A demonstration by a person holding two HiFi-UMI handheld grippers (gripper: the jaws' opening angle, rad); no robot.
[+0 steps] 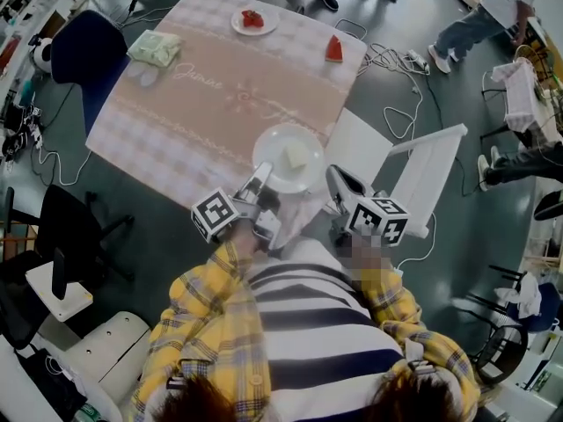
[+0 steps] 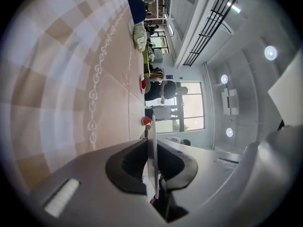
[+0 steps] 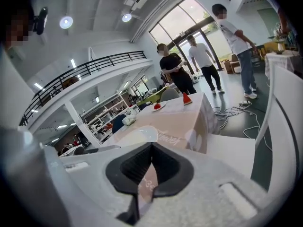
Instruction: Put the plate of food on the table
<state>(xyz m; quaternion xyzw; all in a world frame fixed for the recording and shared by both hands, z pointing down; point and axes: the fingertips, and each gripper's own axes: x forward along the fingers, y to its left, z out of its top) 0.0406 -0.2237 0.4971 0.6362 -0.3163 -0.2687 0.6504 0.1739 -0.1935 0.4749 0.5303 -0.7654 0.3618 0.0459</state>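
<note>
A white plate (image 1: 290, 143) with a pale piece of food (image 1: 296, 156) is over the near corner of the table (image 1: 176, 121), which has a pink checked cloth. My left gripper (image 1: 261, 178) is shut on the plate's near rim. In the left gripper view the rim (image 2: 152, 126) runs edge-on between the jaws of that gripper (image 2: 152, 148). My right gripper (image 1: 335, 177) hangs just right of the plate, shut and holding nothing. In the right gripper view the closed gripper (image 3: 150, 148) points at the table, with the plate (image 3: 137, 136) beyond it.
A small plate of red food (image 1: 253, 19) and a red wedge (image 1: 334, 49) sit at the table's far side, a green bundle (image 1: 155, 47) at its left. A white chair (image 1: 413, 174) stands right of the table, a dark blue chair (image 1: 84, 51) left. Cables (image 1: 396, 60) lie on the floor; people stand beyond.
</note>
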